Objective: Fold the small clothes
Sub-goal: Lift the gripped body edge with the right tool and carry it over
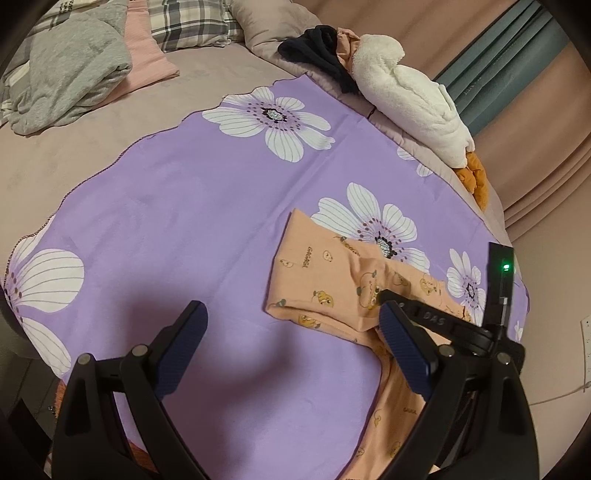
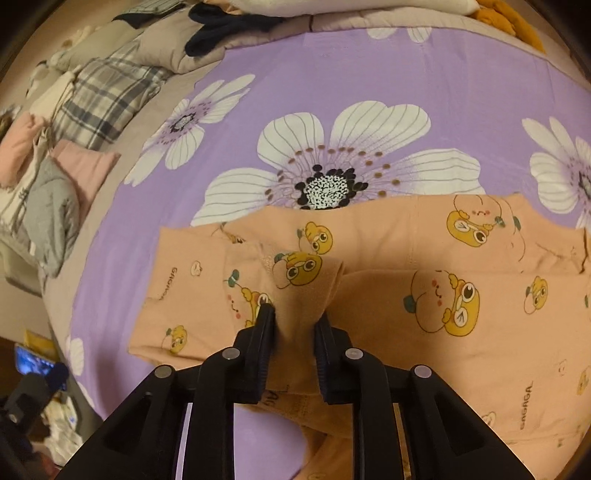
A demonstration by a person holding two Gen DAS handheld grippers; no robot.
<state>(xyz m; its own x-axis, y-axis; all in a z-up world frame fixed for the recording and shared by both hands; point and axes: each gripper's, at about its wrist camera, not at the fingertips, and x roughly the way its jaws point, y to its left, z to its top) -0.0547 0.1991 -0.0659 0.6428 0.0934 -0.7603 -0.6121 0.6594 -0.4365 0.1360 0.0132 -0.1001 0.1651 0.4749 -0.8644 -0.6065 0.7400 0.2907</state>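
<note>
A peach garment (image 1: 317, 273) printed with yellow cartoon figures lies partly folded on a purple flowered cloth (image 1: 203, 206) spread over the bed. In the right wrist view my right gripper (image 2: 293, 314) is shut on a raised fold of the peach garment (image 2: 388, 240), pinched between both pads. The left wrist view shows that right gripper (image 1: 382, 295) reaching in from the right onto the garment. My left gripper (image 1: 291, 308) is open and holds nothing. Its left finger hangs over bare purple cloth and its right finger (image 1: 402, 343) is over the garment's near part.
Beyond the purple cloth (image 2: 332, 74) lie a grey garment (image 1: 70, 70), a pink pillow (image 1: 147, 55) and a plaid pillow (image 1: 188, 22). A white fluffy garment (image 1: 406, 96), a dark garment (image 1: 321, 48) and an orange item (image 1: 476, 177) sit along the far right edge, by curtains (image 1: 498, 55).
</note>
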